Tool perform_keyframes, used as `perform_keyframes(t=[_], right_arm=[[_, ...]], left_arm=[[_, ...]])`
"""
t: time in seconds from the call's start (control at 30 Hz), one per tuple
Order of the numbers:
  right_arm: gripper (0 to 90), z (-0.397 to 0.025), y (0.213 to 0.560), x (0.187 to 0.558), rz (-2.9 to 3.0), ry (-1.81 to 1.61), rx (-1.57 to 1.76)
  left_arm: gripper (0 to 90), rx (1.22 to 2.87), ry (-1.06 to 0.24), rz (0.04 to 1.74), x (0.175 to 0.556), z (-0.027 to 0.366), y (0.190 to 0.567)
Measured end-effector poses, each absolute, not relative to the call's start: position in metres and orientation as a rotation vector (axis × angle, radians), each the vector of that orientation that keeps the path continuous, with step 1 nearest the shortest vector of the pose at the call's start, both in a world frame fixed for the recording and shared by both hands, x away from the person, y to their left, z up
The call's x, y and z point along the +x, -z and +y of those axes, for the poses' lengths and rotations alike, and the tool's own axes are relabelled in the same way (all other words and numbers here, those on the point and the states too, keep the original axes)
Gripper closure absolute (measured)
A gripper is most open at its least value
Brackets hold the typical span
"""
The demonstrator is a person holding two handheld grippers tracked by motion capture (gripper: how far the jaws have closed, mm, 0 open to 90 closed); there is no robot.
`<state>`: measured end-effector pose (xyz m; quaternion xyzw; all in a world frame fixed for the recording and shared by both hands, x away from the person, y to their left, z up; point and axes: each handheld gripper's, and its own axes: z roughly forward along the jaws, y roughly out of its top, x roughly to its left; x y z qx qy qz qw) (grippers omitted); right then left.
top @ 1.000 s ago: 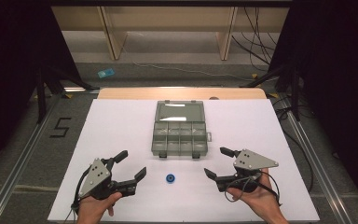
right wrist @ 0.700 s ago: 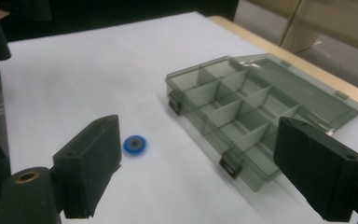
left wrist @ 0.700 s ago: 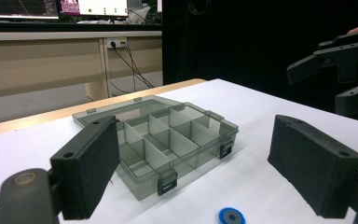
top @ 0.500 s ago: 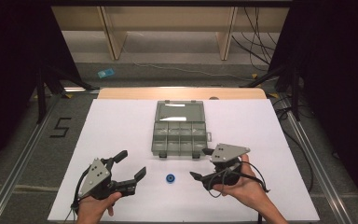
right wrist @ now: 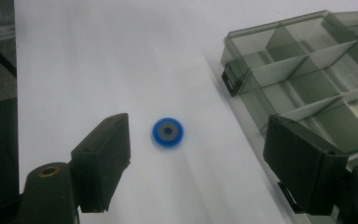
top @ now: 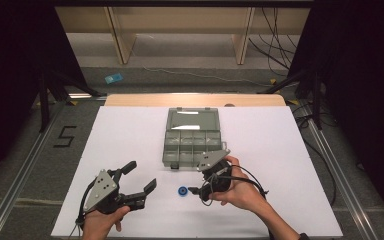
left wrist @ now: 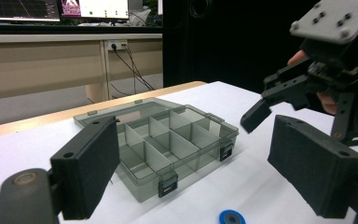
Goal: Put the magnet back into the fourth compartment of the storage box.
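A small blue ring-shaped disc with a grey centre (top: 182, 192) lies flat on the white surface (top: 130, 135), just in front of the near edge of a clear smoky-grey plastic compartment box (top: 192, 137) whose lid lies open and flat behind it. The box's divided cells look bare in the left claw's view.

The right claw (top: 194, 190) hangs close above the surface just to the right of the disc, its tips pointing toward the disc and its body near the front right corner of the box. In the right claw's own view the jaws stand released, spread wide, and the disc (right wrist: 168, 132) lies on the surface between and beyond them, nearer the left jaw and touching neither. The box (right wrist: 307, 70) fills the upper right of that view.

The left claw (top: 140, 180) is held to the left of the disc, well apart from the box, jaws also released and gaping with nothing between them. In its view the disc (left wrist: 231, 218) lies low between the jaws, the box (left wrist: 163, 140) beyond it, and the right claw (left wrist: 256, 114) at upper right.
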<state>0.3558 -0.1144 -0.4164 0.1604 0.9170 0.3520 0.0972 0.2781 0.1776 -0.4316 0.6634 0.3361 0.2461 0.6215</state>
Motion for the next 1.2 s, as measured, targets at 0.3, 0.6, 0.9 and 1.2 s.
perform_keyframes(t=[0.3, 0.6, 0.9, 1.2], right_arm=[[26.6, -0.096, 0.429, 0.367, 2.822, -0.915, 0.425], [29.6, -0.079, 0.437, 0.371, 2.896, -0.813, 0.345], [35.5, -0.061, 0.445, 0.374, 2.967, -0.714, 0.315], [42.3, -0.05, 0.455, 0.377, 3.006, -0.614, 0.276]], left_arm=[[15.7, 1.522, -0.563, 0.773, 0.278, 0.178, 0.432], [15.7, 1.521, -0.563, 0.769, 0.277, 0.178, 0.431], [15.7, 1.517, -0.563, 0.766, 0.277, 0.178, 0.431], [15.7, 1.515, -0.562, 0.764, 0.277, 0.178, 0.43]])
